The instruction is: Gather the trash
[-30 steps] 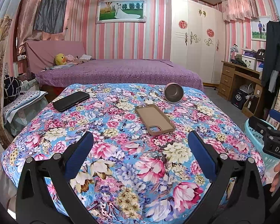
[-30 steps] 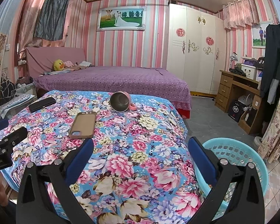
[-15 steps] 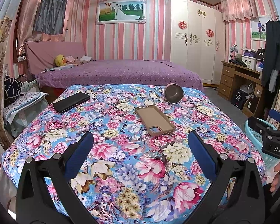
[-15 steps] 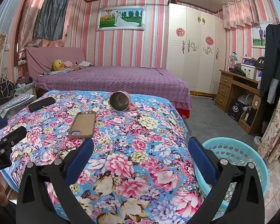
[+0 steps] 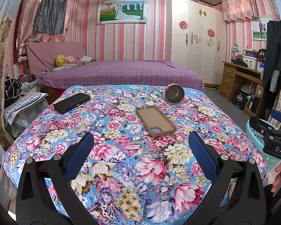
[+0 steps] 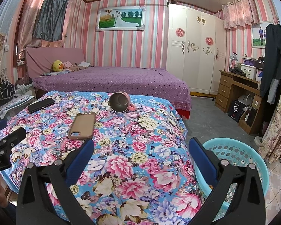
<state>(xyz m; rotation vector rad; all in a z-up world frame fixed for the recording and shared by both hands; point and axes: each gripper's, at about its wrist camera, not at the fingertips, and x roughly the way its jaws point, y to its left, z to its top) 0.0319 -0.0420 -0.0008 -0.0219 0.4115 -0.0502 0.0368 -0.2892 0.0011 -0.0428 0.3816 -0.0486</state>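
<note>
Both grippers hover at the near edge of the floral-covered tabletop point(image 5: 121, 168), the left gripper point(image 5: 140, 153) and the right gripper point(image 6: 141, 154) each spread wide and holding nothing. On the cloth lie a brown phone case point(image 5: 155, 121), a black phone point(image 5: 71, 102) and a tipped-over pink mug point(image 6: 120, 102). The turquoise basket point(image 6: 234, 153) stands on the floor just beside the tabletop's right side. No obvious trash shows, so the risk is binning a usable item; the round mug could also roll off if nudged.
</note>
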